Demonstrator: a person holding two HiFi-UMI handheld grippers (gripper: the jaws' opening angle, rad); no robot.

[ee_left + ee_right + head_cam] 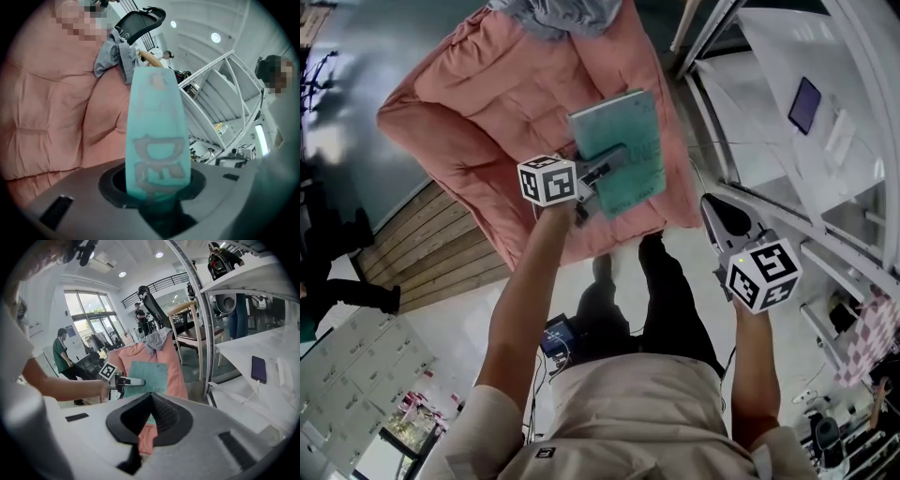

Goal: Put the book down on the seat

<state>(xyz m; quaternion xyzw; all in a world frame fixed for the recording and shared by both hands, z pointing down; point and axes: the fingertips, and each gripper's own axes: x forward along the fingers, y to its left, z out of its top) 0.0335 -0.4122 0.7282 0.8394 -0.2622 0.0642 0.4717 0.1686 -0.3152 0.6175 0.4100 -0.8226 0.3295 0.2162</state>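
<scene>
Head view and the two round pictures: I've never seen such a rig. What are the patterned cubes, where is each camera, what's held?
No robot: a person holds a gripper in each hand; the cubes are part of them. The head view looks down from the person's head; each round picture comes from a camera on one gripper. The left gripper clamps a teal book over the pink cushioned seat, where grey clothing lies. The right gripper is shut and empty.
</scene>
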